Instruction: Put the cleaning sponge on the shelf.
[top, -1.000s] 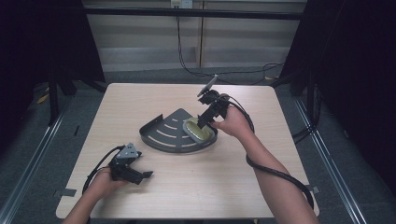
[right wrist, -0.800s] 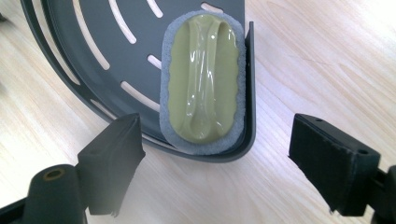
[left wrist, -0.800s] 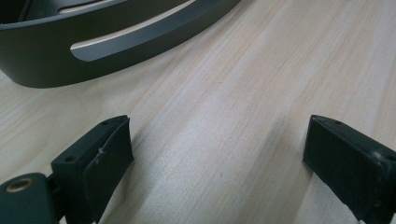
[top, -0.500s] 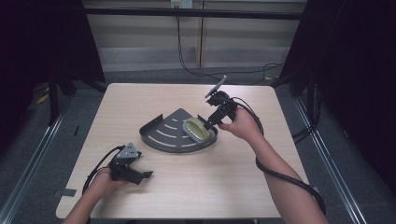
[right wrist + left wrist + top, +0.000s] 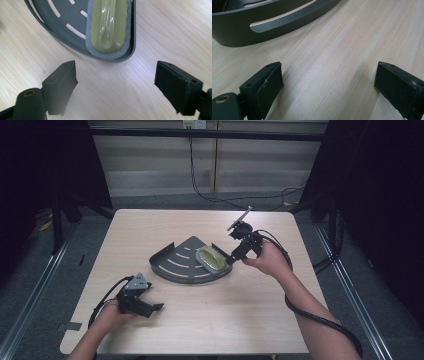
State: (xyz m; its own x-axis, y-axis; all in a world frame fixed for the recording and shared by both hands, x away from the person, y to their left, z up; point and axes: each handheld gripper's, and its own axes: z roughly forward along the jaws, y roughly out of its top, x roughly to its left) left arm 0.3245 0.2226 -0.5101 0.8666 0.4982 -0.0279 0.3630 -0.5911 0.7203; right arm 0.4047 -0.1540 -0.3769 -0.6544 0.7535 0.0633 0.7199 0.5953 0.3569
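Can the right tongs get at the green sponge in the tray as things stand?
Probably yes: the right tongs are open just off the tray corner where the green sponge lies uncovered, only the low rim between.

A pale wooden table with rounded corners is standing on a grey floor. A dark grey fan-shaped tray with slots is lying directly on it, near the middle. The left gripper is resting on the wood, near the tray's curved rim, toward the person's edge.

Tray cut off at frame top, sponge top cropped — forearms cut at bottom edge
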